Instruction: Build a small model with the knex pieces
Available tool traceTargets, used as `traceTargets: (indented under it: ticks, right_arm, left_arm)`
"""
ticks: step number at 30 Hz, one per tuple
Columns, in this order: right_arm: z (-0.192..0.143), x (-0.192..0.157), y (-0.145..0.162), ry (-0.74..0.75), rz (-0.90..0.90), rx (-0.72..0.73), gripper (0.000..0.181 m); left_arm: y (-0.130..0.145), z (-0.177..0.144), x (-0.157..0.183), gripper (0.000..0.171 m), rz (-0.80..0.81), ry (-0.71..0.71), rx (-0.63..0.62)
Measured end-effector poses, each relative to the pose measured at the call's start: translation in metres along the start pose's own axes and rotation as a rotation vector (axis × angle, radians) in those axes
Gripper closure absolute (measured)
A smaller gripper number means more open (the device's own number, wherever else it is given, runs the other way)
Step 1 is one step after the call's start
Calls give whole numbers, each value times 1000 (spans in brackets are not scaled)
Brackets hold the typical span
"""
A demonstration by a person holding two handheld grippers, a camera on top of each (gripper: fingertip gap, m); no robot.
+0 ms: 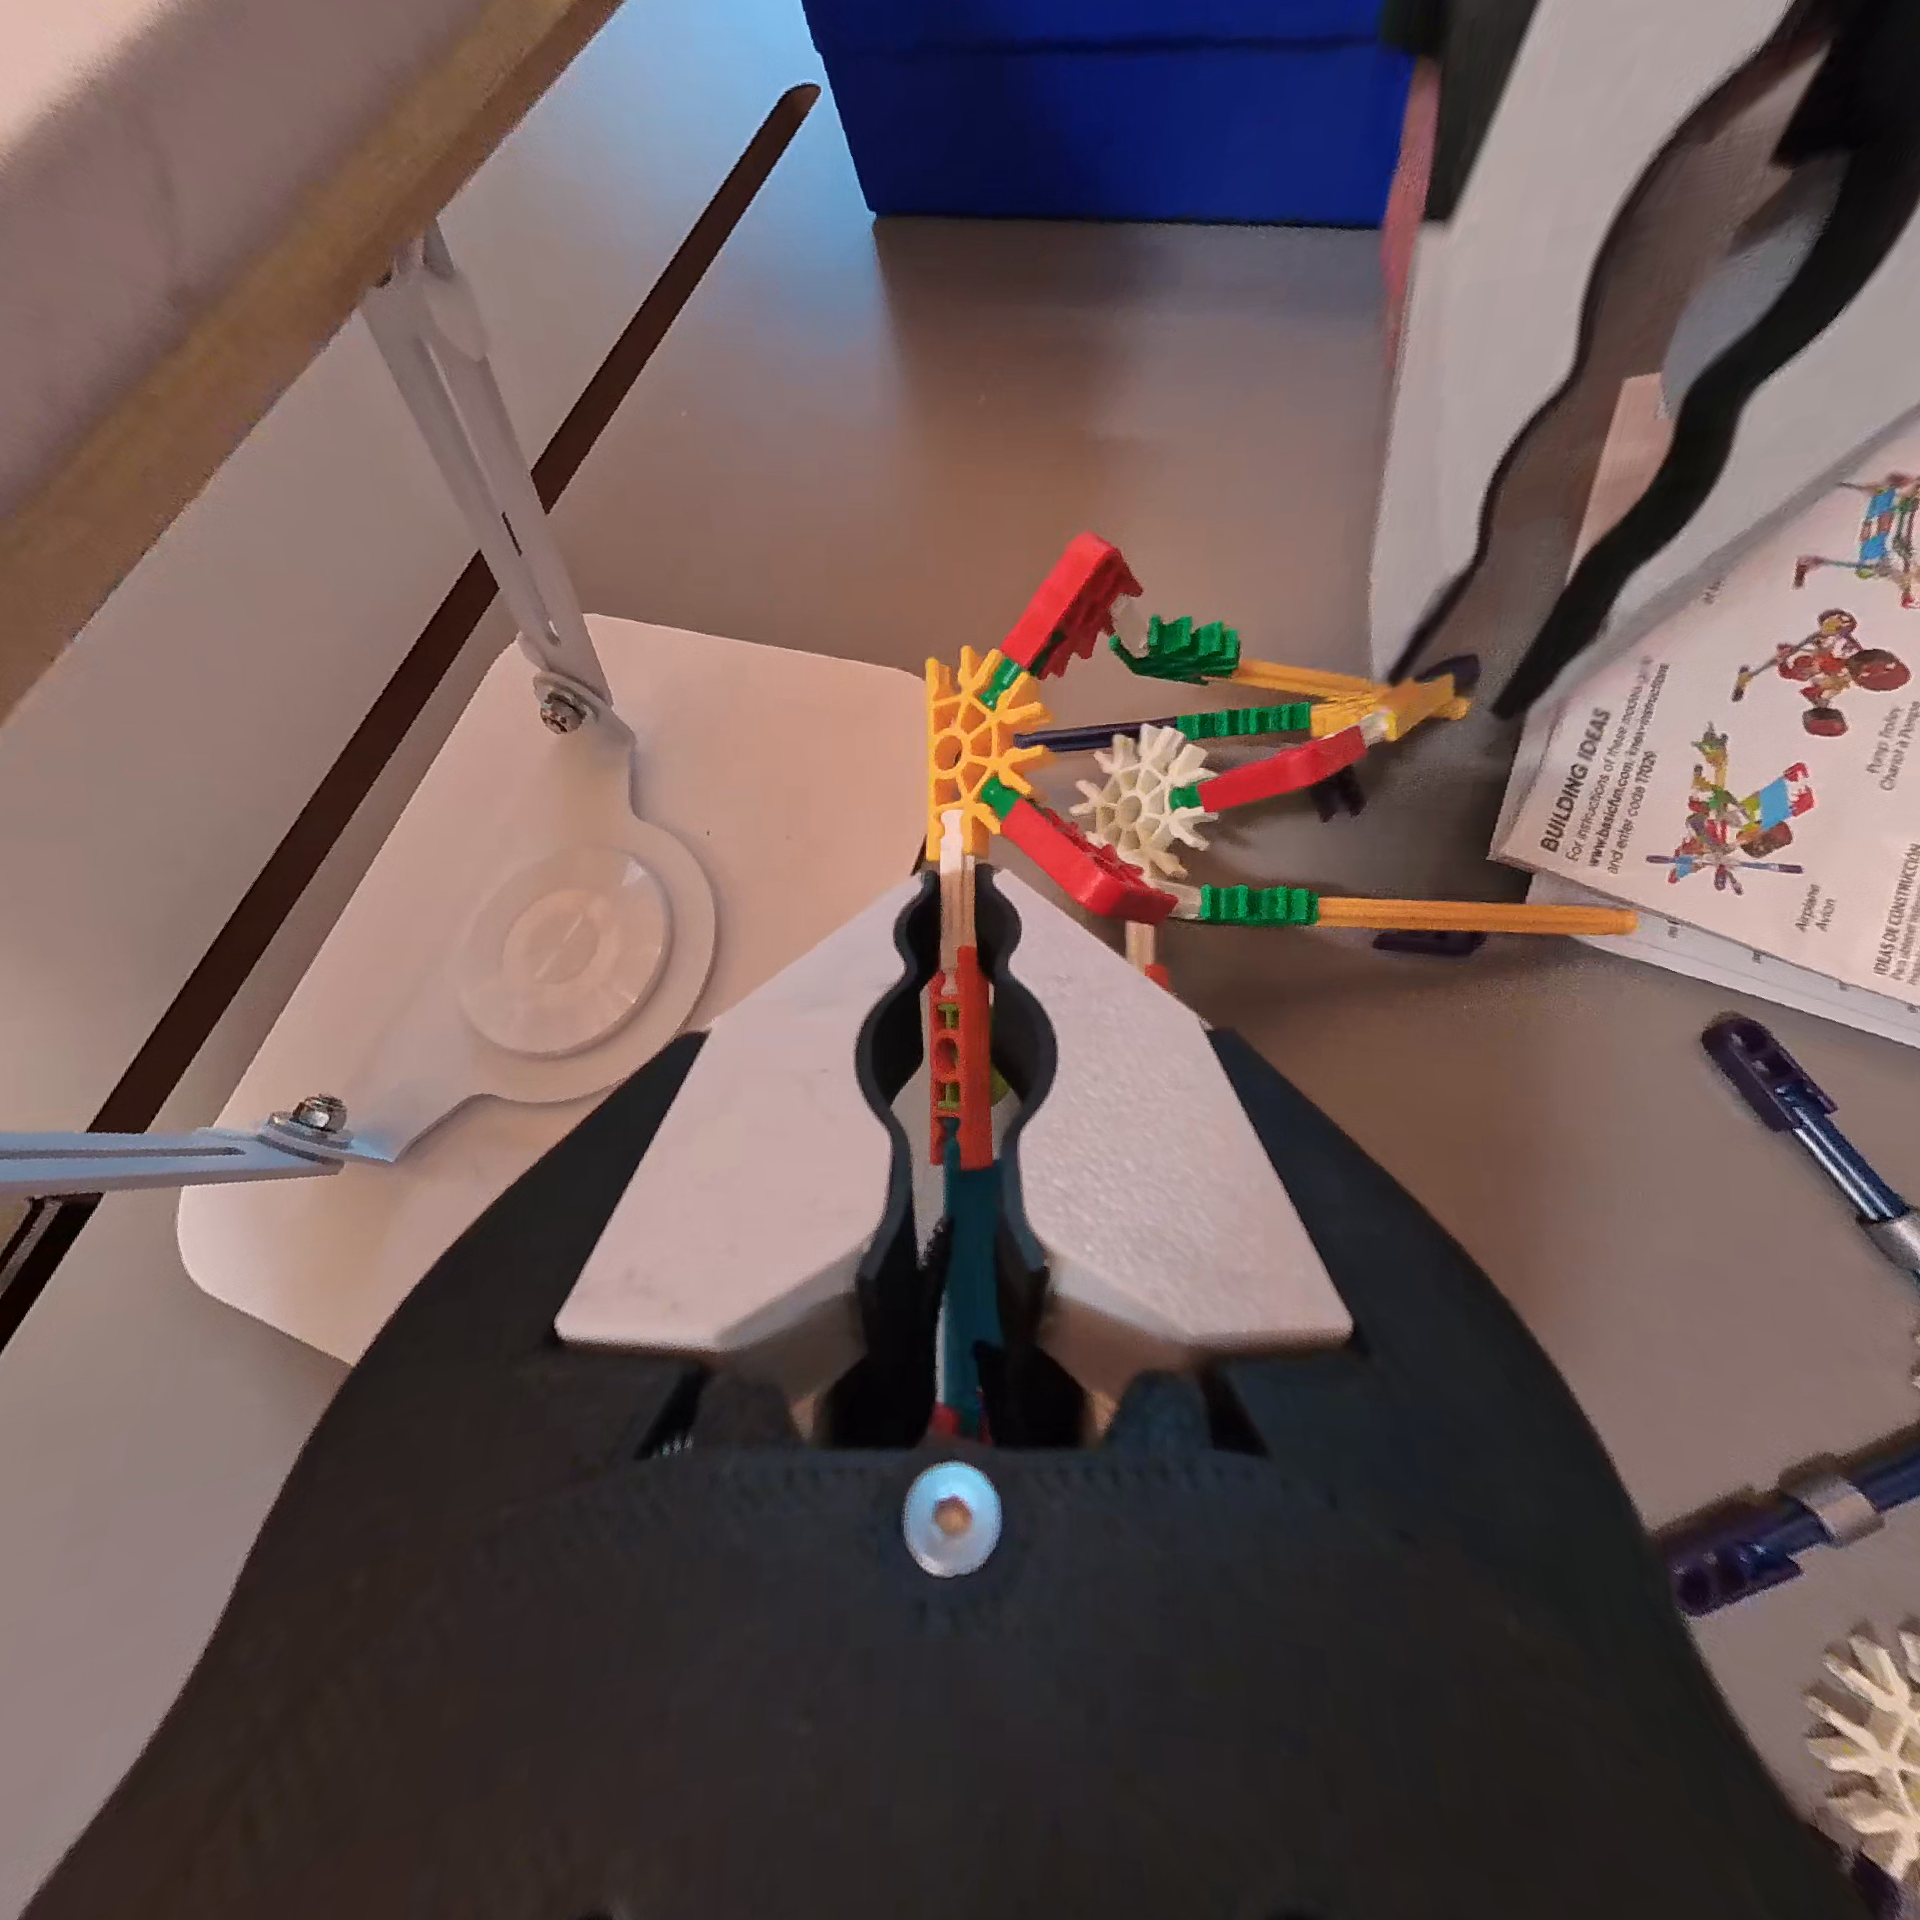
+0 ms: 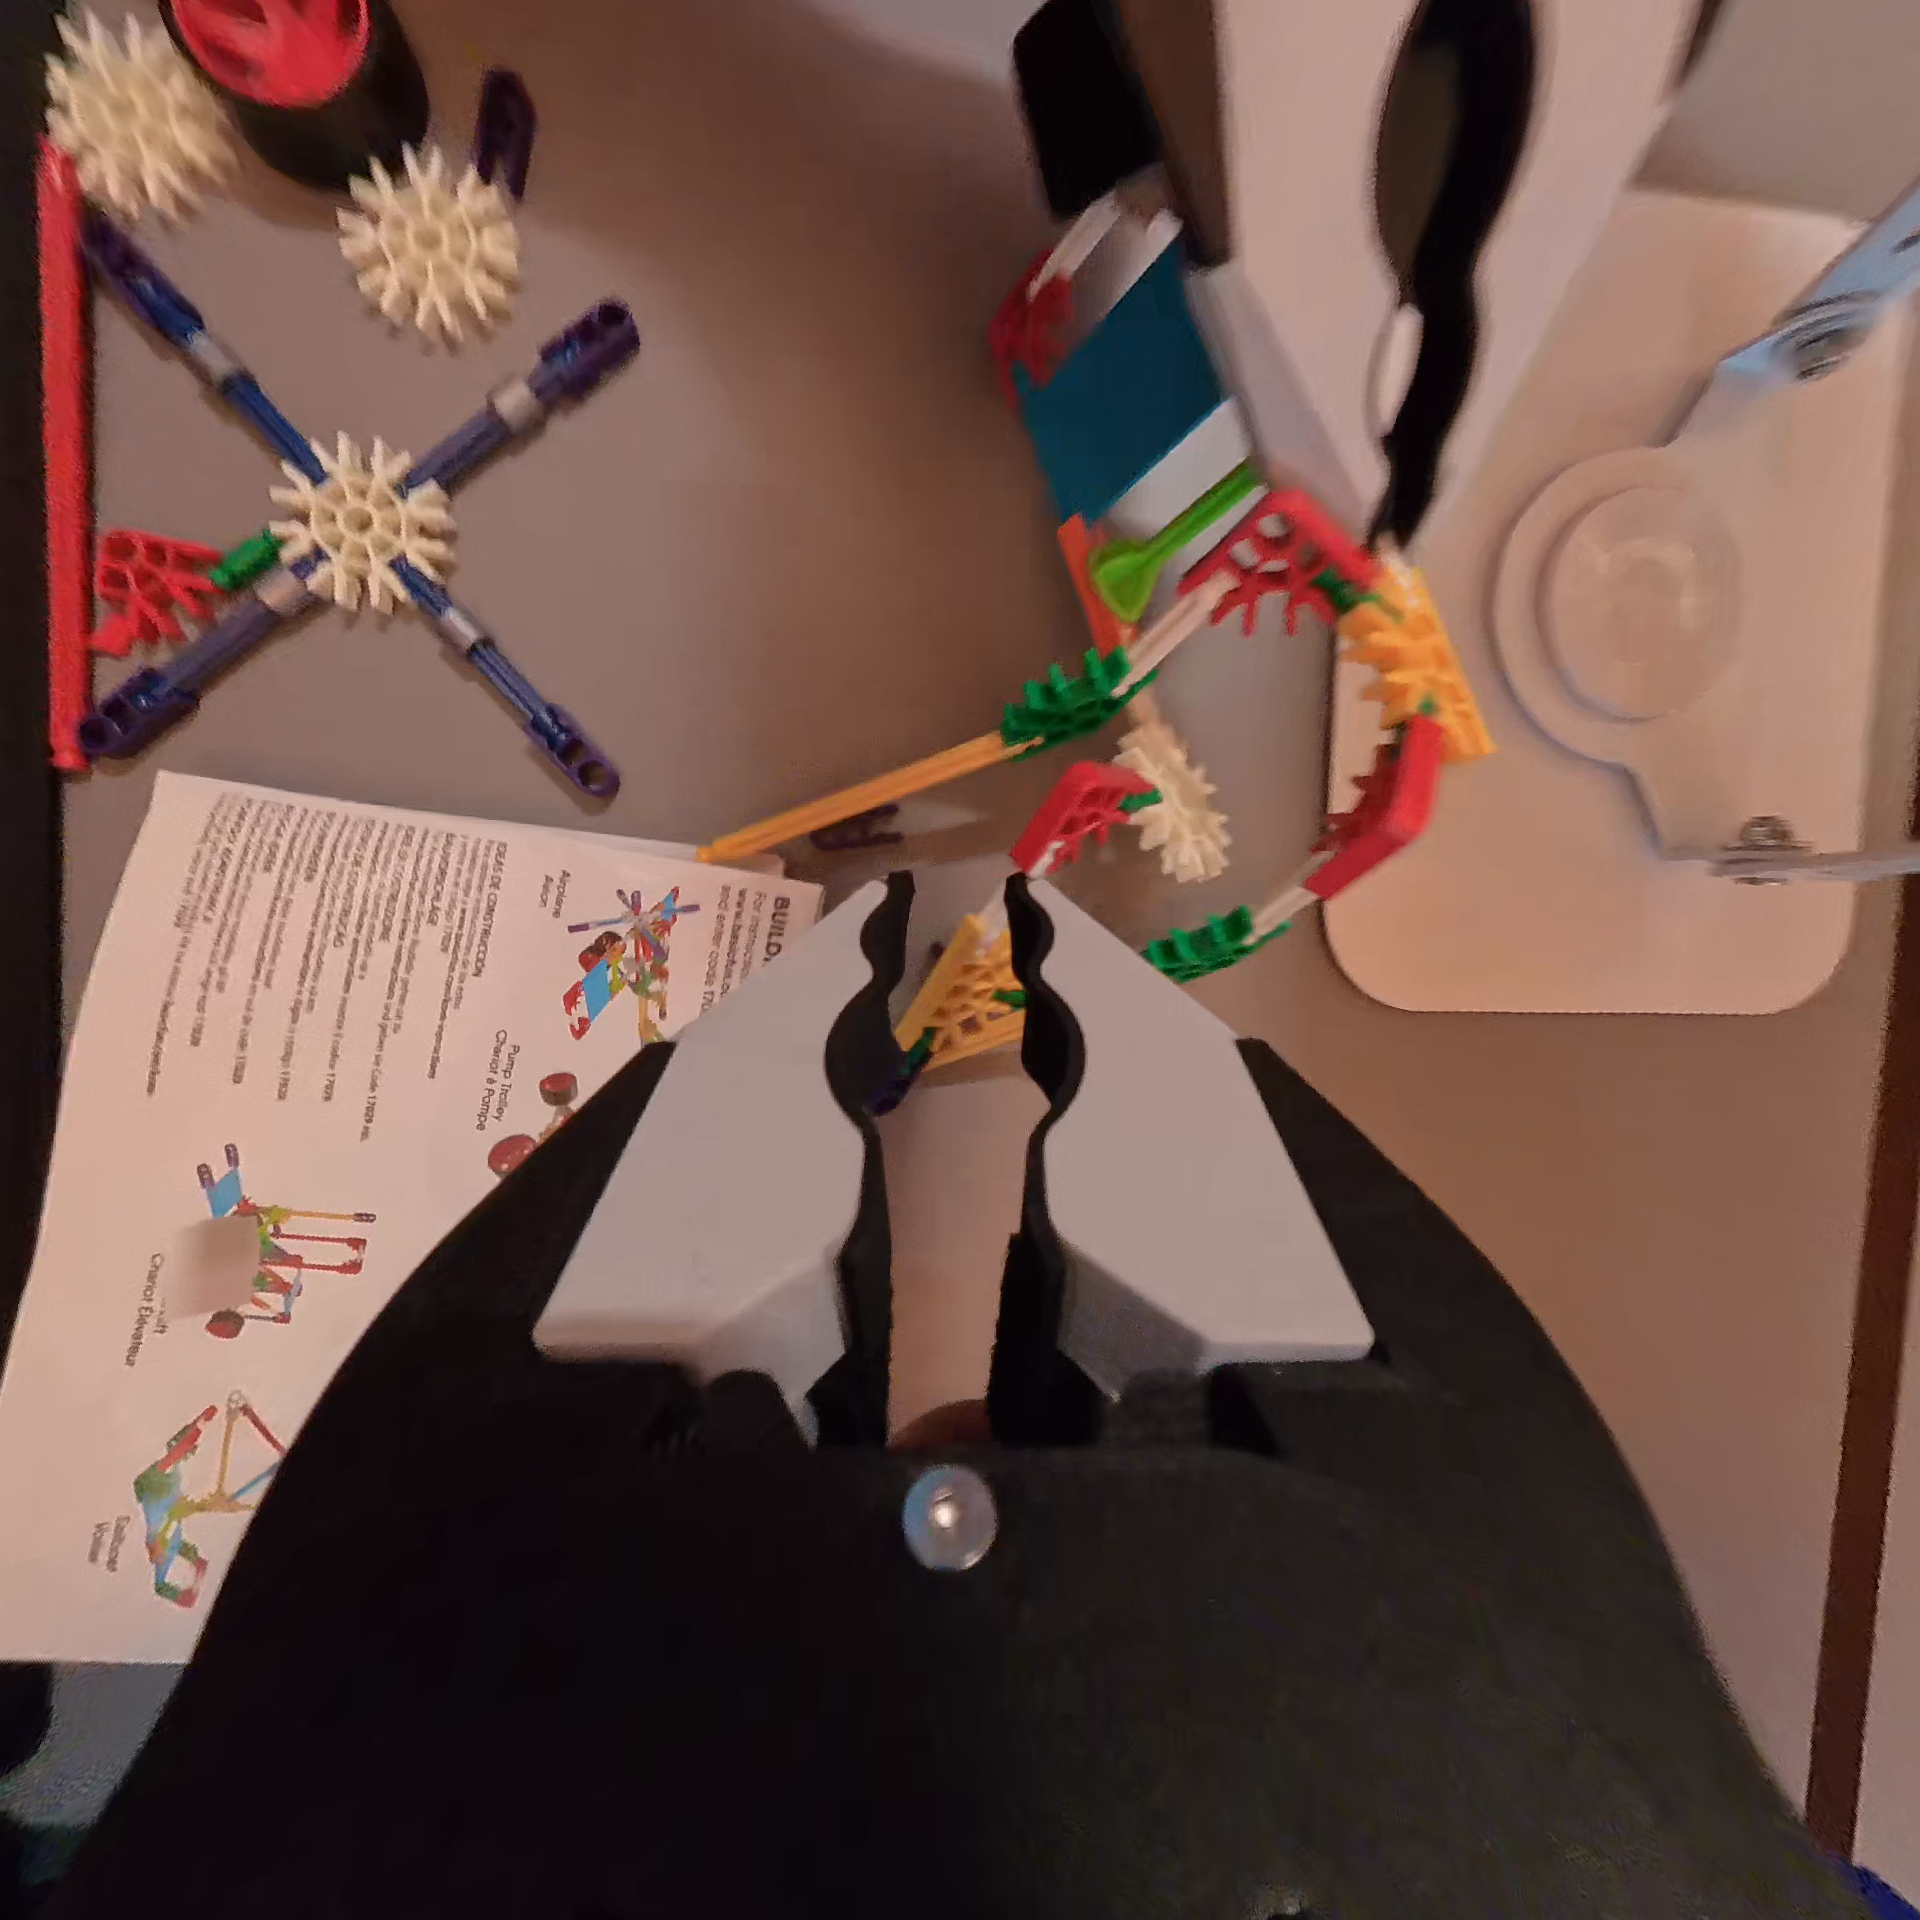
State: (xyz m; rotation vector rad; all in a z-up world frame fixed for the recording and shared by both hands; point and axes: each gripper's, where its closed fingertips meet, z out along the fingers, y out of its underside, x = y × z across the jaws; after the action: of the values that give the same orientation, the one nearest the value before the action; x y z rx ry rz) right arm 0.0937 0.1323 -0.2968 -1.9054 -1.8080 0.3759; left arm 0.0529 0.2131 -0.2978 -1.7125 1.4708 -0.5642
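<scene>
Gripping a colourful rod-and-connector model (image 1: 1101,769), the left gripper (image 1: 961,883) has its jaws closed tight on the model's rear, where a white rod, a red and green connector and a teal panel are pinched between the black pads. The model juts forward from the fingertips just above the grey table (image 1: 1039,416): a yellow fan connector (image 1: 977,758) sits at the tips, with red, green and white pieces and yellow rods spreading to the right.

The right gripper (image 2: 956,883) meets the model's far end. Its jaws are parted by a narrow gap with a second yellow fan connector (image 2: 966,997) showing between them. The pads seem not to touch it, though the angle leaves that unsure.

A printed instruction leaflet (image 2: 312,1039) lies just beside the right gripper. Beyond it rest a cross of blue rods (image 2: 358,520) on a white star hub, two loose white star connectors, a long red rod (image 2: 62,447) and a red wheel (image 2: 281,42) in a black tyre. A white base plate (image 1: 312,1143) with bolted metal arms lies to the left of the model.

A blue bin (image 1: 1091,104) stands at the back of the table; its contents are out of view.
</scene>
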Motion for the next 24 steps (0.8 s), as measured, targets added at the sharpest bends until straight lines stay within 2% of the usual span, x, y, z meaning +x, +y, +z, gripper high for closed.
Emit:
traceTargets:
  ticks: [3,5,7,8,11,15,21,24]
  right_arm:
    - [-19,29,-7,139,59,64,161]
    - [-27,55,-4,250,137,86,150]
    - [-24,63,-3,261,194,108,136]
    - [-19,60,-3,235,201,114,135]
    - [-5,53,-3,184,193,103,141]
    - [1,57,-5,224,160,104,176]
    - [-17,64,-22,302,103,183,179]
    - [-23,65,-28,356,54,183,179]
  left_arm:
    - [-2,-1,1,169,10,-2,4]
    - [-4,-2,2,169,21,-5,7]
    - [-8,-3,5,169,38,-5,15]
    - [-11,-4,7,169,52,-3,23]
    - [-18,-6,8,169,79,-20,37]
    - [-25,-12,10,169,107,-30,62]
    - [-41,-32,7,167,139,-55,97]
    - [-52,-53,3,155,155,-91,100]
